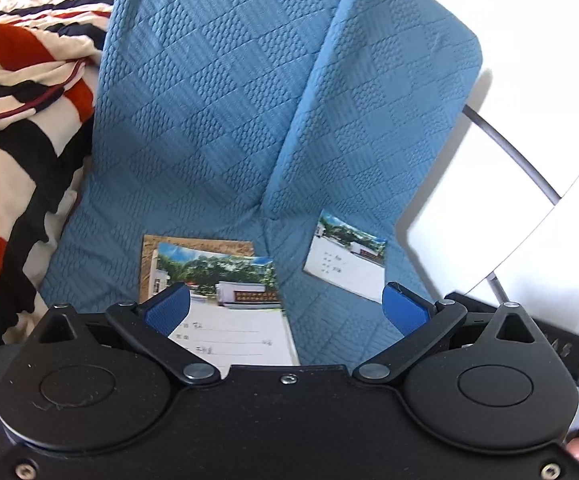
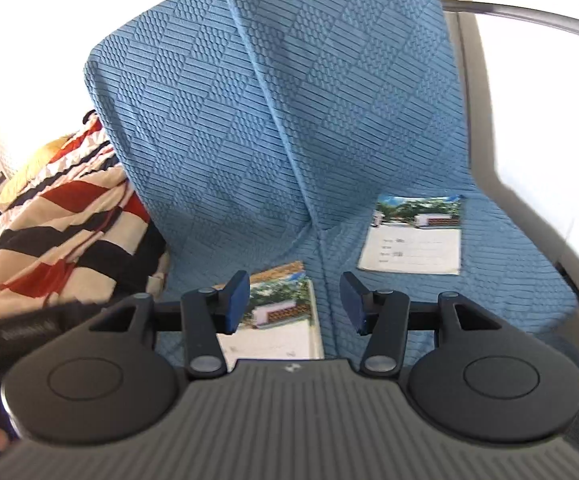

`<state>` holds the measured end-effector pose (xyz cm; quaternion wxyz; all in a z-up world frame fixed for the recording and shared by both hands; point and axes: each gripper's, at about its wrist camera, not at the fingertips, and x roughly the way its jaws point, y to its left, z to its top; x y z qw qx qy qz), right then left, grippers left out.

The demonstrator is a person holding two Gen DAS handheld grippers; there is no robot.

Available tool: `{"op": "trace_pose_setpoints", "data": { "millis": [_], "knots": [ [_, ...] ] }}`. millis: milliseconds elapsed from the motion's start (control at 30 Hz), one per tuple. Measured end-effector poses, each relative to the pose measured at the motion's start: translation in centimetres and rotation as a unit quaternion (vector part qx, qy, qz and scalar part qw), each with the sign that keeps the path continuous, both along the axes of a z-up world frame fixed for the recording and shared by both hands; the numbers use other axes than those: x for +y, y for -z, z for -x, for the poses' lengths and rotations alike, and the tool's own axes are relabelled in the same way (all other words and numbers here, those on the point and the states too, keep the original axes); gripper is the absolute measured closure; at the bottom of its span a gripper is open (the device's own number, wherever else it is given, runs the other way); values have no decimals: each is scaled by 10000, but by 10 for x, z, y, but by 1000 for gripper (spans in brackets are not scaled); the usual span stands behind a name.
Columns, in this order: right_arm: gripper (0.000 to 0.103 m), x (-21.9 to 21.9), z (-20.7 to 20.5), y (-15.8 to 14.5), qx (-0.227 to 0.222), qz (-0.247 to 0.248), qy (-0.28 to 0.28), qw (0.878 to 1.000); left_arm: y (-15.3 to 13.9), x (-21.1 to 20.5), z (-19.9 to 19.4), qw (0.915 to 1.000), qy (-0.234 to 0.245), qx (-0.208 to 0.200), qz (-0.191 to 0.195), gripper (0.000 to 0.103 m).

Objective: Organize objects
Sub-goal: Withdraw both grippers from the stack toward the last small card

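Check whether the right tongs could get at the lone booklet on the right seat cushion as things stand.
Probably yes: the right tongs stand open and empty above the seat, and the lone booklet lies flat and uncovered ahead of them, with nothing between.

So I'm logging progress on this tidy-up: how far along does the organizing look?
Partly done, it seems. Two booklets already lie stacked on the blue sofa seat. Nothing is in hand: the left tool and right tool both stand open and empty. Still left: a single booklet lying apart on the neighbouring cushion, probably to join the stack.
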<state>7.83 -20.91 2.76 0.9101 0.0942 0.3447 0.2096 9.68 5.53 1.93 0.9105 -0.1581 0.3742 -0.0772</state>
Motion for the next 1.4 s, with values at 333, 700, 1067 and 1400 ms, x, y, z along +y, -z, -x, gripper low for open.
{"op": "trace_pose_setpoints", "data": {
  "millis": [333, 700, 1067, 1400],
  "knots": [
    [50, -33, 17, 17, 122, 153, 302, 9994, 11, -39, 6, 9996, 258, 77, -88, 1],
    [46, -64, 23, 27, 228, 389, 623, 9970, 24, -78, 16, 9982, 560, 101, -192, 1],
    [21, -91, 10, 32, 203, 422, 910, 9947, 6, -108, 1, 9959, 789, 214, -379, 1],
    [21, -107, -15, 46, 467, 230, 1098, 9926, -6, -128, -27, 9879, 1026, 1026, -551, 1]
  ]
}}
